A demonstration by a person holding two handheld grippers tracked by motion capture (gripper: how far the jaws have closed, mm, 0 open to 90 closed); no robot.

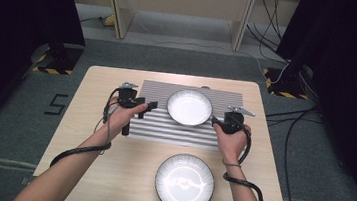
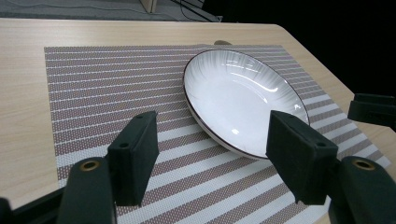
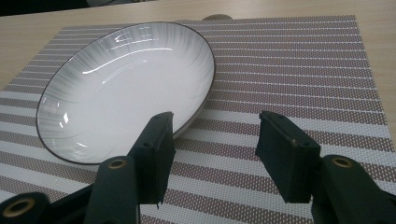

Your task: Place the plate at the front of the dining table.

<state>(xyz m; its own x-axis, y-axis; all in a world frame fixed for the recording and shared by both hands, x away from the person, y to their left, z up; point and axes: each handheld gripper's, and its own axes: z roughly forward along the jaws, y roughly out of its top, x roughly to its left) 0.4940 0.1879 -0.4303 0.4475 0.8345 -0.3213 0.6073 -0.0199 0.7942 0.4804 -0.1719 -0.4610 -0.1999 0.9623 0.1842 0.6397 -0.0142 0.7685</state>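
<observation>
Left gripper (image 1: pixel 149 106) over striped mat (image 1: pixel 153 128), jaws spread wide, holding nothing, aimed at white plate (image 1: pixel 189 107). Plate flat on mat, between both grippers, touched by neither. Right gripper (image 1: pixel 214 120) just beside plate's rim, jaws also parted and empty. Second plate (image 1: pixel 184 183) on bare wooden table (image 1: pixel 123 175), nearer the person, well apart from the mat.
</observation>
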